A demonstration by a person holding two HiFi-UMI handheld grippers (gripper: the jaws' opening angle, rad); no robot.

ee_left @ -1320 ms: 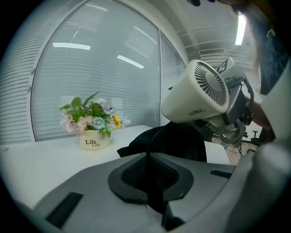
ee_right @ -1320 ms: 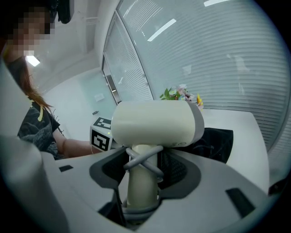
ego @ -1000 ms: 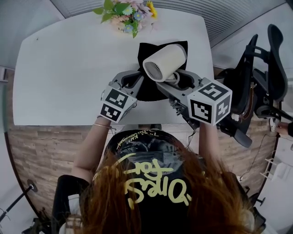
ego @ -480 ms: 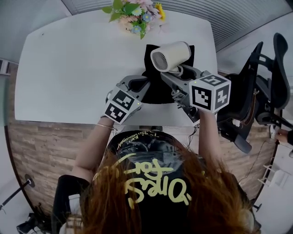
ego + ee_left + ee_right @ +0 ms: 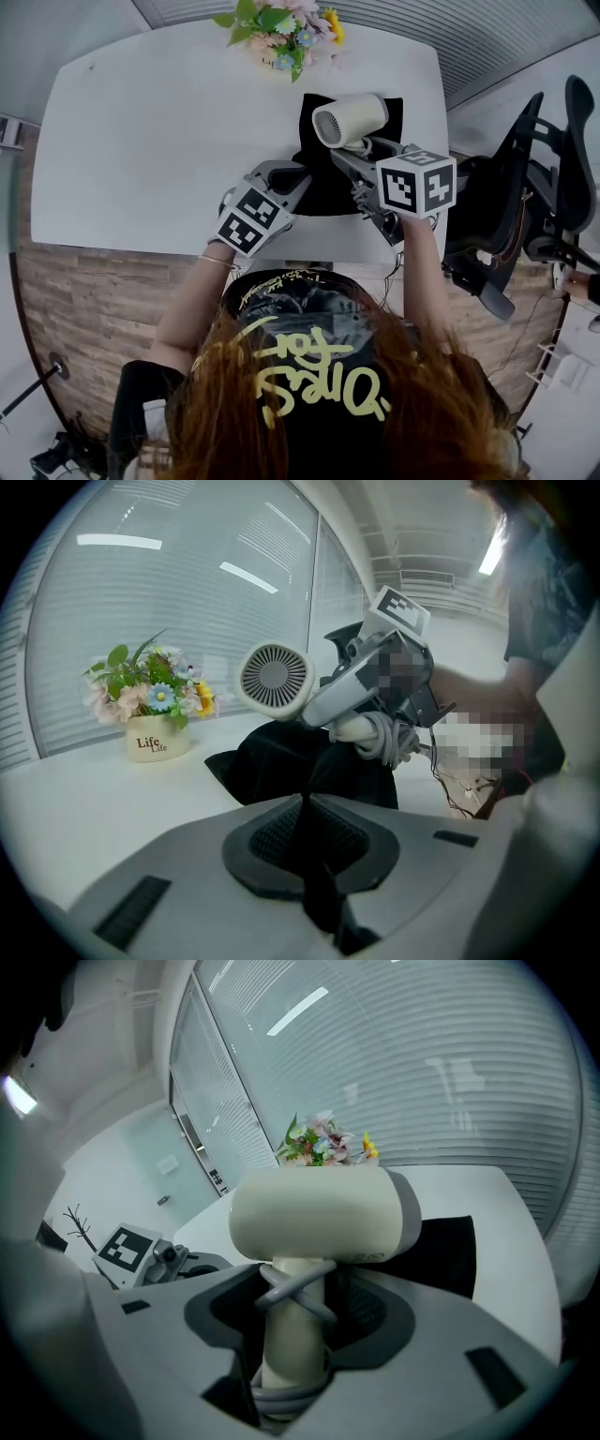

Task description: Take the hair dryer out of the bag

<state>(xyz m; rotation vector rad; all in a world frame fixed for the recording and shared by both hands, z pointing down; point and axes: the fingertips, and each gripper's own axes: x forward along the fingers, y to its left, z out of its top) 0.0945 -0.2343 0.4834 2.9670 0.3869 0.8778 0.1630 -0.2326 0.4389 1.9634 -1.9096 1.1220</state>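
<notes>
A cream hair dryer [image 5: 352, 120] hangs above the black bag [image 5: 319, 194], which lies on the white table [image 5: 159, 141]. My right gripper [image 5: 361, 148] is shut on its handle [image 5: 292, 1330], and a grey cord is wrapped round that handle. In the right gripper view the dryer's barrel [image 5: 319, 1211] lies across the picture just above the jaws. My left gripper [image 5: 300, 176] is shut on a fold of the bag's near edge [image 5: 307, 803]. From the left gripper view the dryer's round grille [image 5: 275, 677] faces me over the bag [image 5: 272, 761].
A pot of flowers [image 5: 278, 28] stands at the table's far edge, behind the bag. A black office chair [image 5: 548, 169] stands off the table's right end. To the left of the bag the table top is bare white.
My right gripper has carried the hair dryer lower and farther from me, so that it hangs closer over the bag. The left gripper keeps its hold on the bag and has hardly moved.
</notes>
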